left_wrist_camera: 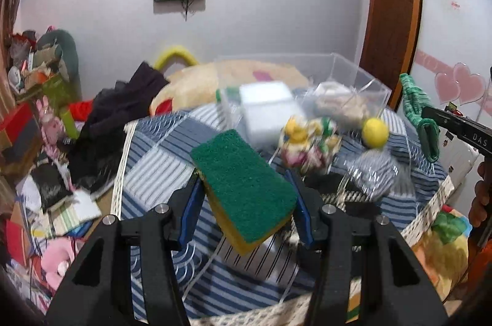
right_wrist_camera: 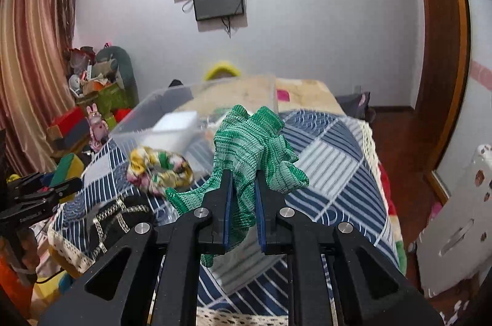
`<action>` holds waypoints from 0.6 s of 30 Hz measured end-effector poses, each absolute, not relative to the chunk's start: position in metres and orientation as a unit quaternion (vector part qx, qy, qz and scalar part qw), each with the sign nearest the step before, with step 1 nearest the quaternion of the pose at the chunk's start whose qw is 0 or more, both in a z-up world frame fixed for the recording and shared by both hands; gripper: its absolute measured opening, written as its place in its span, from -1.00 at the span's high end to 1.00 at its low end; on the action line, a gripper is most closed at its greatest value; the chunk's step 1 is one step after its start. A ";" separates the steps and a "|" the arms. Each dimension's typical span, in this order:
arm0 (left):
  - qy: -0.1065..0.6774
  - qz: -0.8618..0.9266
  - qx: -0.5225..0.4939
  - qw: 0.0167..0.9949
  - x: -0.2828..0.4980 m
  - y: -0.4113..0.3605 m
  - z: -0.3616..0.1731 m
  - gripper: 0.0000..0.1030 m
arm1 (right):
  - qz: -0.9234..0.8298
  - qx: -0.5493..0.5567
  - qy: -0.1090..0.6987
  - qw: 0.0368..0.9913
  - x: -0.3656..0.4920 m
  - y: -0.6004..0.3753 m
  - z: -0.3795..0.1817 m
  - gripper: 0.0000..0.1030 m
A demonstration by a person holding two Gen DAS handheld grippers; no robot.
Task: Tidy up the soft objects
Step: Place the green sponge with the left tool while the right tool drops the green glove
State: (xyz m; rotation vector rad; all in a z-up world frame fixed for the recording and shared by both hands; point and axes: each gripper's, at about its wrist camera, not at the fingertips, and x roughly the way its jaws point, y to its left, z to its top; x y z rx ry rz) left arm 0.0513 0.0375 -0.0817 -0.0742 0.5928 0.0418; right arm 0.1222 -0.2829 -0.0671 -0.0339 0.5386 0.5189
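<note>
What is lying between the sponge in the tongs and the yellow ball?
In the left wrist view, a flowery scrunchie lies on the striped bedspread between the green-topped sponge in the left tongs and the yellow ball.

Motion blur smears the clear bin [left_wrist_camera: 353, 71] and its contents

Open striped bedspread [right_wrist_camera: 335, 154] right of the clear bin [right_wrist_camera: 160, 108]: free passage there. Bin's left approach crowded: scrunchie [right_wrist_camera: 160, 169] just before its wall, black cloth [right_wrist_camera: 123, 215] nearer. In left view, yellow ball [left_wrist_camera: 374, 133] and grey striped cloth [left_wrist_camera: 373, 174] sit by the bin front.
</note>
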 end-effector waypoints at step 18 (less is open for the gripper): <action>0.246 -0.002 -0.041 0.968 0.134 0.026 -0.028 -0.03 | 0.269 -0.022 0.199 0.942 0.161 -0.246 -0.029 0.77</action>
